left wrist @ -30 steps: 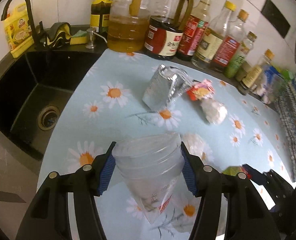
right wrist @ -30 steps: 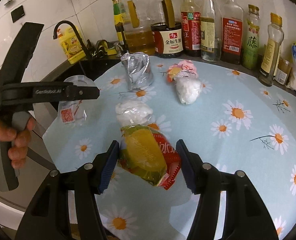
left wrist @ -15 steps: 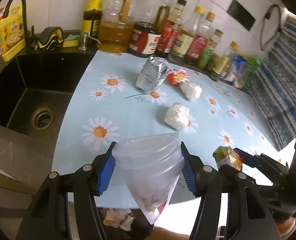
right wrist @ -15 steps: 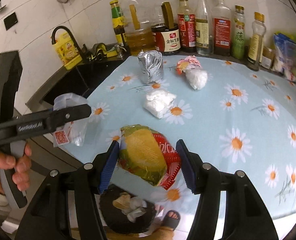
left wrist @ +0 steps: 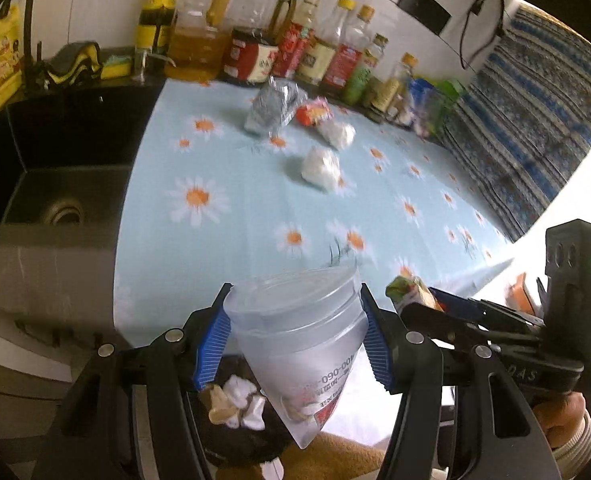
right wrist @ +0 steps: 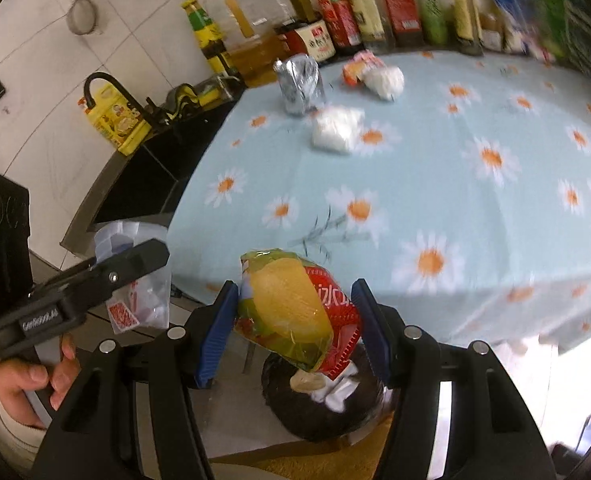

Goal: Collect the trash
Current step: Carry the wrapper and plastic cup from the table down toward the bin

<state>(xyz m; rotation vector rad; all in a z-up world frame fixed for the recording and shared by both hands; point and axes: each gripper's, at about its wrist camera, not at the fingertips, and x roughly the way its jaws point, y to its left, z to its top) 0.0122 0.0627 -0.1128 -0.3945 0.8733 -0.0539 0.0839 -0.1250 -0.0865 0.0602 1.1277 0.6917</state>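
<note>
Left claw clenched on a clear plastic cup with a bag hanging from it, held past the near edge of the tabletop, above a dark bin with scraps inside. Right claw clenched on a yellow-and-red wrapper, also off the near edge, over the bin. Left on the tabletop toward the far edge: foil bag, red packet, two white wads. Bottles lined up along the far edge.

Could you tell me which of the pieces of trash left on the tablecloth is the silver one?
The crumpled foil bag, nearest the sauce bottles; the two tissue wads are white, the small wrapper red-orange.
</note>
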